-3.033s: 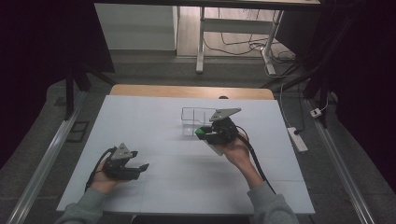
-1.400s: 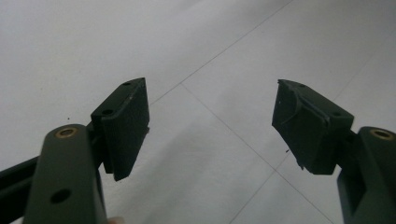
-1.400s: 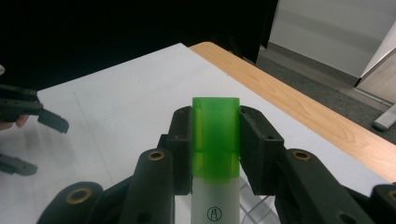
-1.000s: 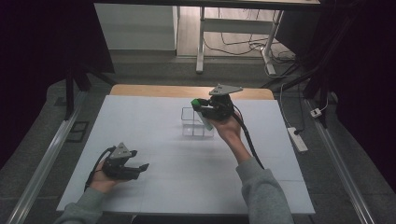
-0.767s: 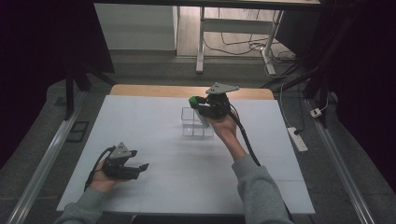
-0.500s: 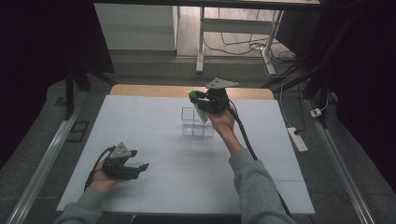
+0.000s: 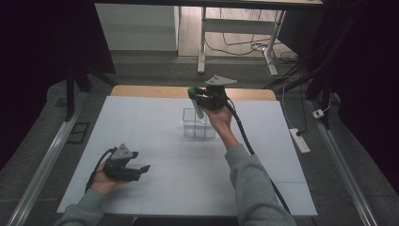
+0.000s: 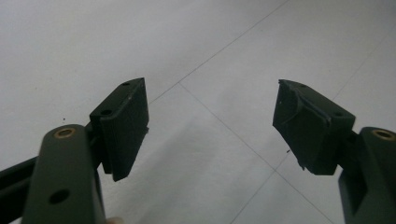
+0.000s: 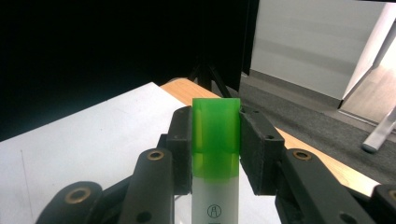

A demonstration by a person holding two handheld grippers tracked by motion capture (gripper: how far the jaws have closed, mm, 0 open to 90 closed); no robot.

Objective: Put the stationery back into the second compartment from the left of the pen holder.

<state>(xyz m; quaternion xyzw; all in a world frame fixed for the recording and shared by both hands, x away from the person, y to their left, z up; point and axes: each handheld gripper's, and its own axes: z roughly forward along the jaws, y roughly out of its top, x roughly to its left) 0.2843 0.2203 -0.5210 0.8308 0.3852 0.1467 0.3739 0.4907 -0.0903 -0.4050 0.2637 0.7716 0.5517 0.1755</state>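
Observation:
My right gripper [image 7: 195, 95] hangs above the far side of a clear plastic box [image 7: 198, 124] on the white table. It is shut on a white tube with a green cap [image 7: 194, 100], whose lower end slants down toward the box. In the right gripper view the green cap [image 9: 216, 130] sits squeezed between the two black pads, and the white body runs down out of the picture. My left gripper [image 7: 141, 170] rests low at the near left of the table, its jaws open. The left gripper view has its pads [image 8: 124, 125] wide apart over bare table.
The white table top [image 7: 155, 141] ends at a wooden strip [image 7: 141, 91] along the far edge. Beyond it stand desk legs and cables on the floor. A power strip [image 7: 299, 139] lies off the right edge. A metal rail [image 7: 47, 160] runs along the left.
My right hand has carried the green-capped tube up and away, from beside the box to above its far side. The left gripper has stayed put.

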